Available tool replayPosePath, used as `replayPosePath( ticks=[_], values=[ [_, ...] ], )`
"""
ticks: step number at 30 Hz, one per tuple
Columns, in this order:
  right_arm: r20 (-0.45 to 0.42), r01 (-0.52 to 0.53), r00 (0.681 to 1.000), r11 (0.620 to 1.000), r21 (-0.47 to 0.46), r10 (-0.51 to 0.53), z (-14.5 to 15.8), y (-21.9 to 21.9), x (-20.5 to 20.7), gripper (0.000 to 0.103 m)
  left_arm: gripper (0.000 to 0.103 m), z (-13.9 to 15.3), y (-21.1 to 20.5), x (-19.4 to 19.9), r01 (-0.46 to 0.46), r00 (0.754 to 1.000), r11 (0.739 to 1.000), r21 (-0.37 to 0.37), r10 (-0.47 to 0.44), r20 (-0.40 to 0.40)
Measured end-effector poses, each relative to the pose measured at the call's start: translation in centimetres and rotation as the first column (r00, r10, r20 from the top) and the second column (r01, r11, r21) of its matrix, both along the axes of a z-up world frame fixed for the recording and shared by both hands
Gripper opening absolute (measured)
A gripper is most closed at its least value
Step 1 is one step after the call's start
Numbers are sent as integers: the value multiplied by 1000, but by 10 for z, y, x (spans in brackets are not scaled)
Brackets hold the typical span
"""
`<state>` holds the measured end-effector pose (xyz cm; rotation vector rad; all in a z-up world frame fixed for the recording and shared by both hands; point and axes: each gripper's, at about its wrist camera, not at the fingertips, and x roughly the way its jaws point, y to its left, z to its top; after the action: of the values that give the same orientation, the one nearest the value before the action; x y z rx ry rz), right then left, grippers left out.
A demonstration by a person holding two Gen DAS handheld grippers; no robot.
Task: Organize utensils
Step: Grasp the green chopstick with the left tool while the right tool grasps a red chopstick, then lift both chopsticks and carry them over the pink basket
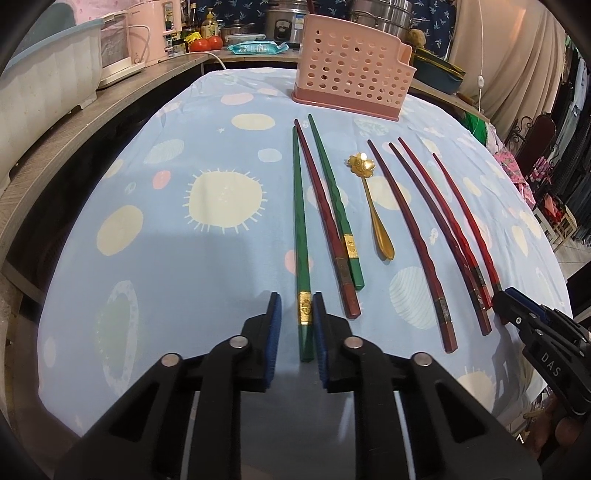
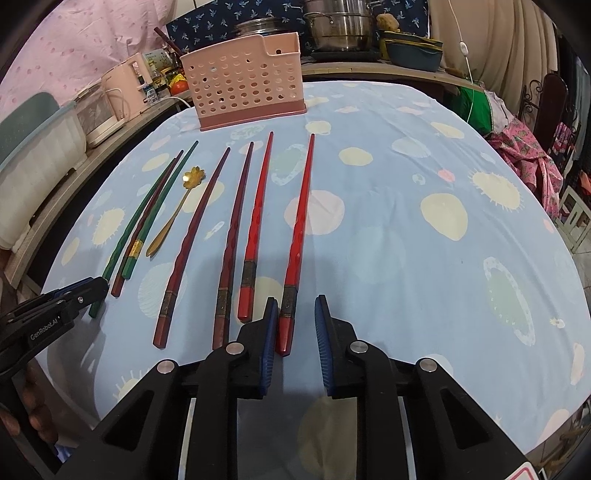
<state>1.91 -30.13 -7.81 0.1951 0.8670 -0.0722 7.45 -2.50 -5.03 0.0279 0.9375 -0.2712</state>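
Observation:
Several chopsticks lie side by side on the blue patterned tablecloth (image 1: pixel 184 258). My left gripper (image 1: pixel 296 306) is open, its pads either side of the thick end of a green chopstick (image 1: pixel 300 229). My right gripper (image 2: pixel 293 314) is open around the thick end of the rightmost red chopstick (image 2: pixel 299 229). A second green chopstick (image 1: pixel 334 199), dark red chopsticks (image 1: pixel 410 236) and a gold flower-headed spoon (image 1: pixel 373 206) lie between them. A pink perforated utensil holder (image 1: pixel 351 70) stands at the far side; it also shows in the right wrist view (image 2: pixel 247 81).
A wooden counter (image 1: pixel 74 122) runs along the left with a white basin, pink appliances, bottles and tomatoes. Steel pots (image 2: pixel 340 26) stand behind the holder. Clothing and a chair (image 2: pixel 550 107) are at the right, beyond the table edge.

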Motion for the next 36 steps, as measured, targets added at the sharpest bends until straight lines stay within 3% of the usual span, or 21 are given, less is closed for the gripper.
replayPosePath(
  ticks=[8,24,36],
  values=[
    [4,-9,1000,1000,-6,9,-1,1,1,9,7,0,0,0,9,1000,1000,-9,-9,-4],
    [21,-3,1000,1000,11,2,5,0,-1,7,7,5,4,1,-3,1000,1000,-31,3,-12],
    [72,20,997,999,34,-22,23,-11,-3,7,7,28,9,-1,-6,1000,998,-59,7,20]
  ],
)
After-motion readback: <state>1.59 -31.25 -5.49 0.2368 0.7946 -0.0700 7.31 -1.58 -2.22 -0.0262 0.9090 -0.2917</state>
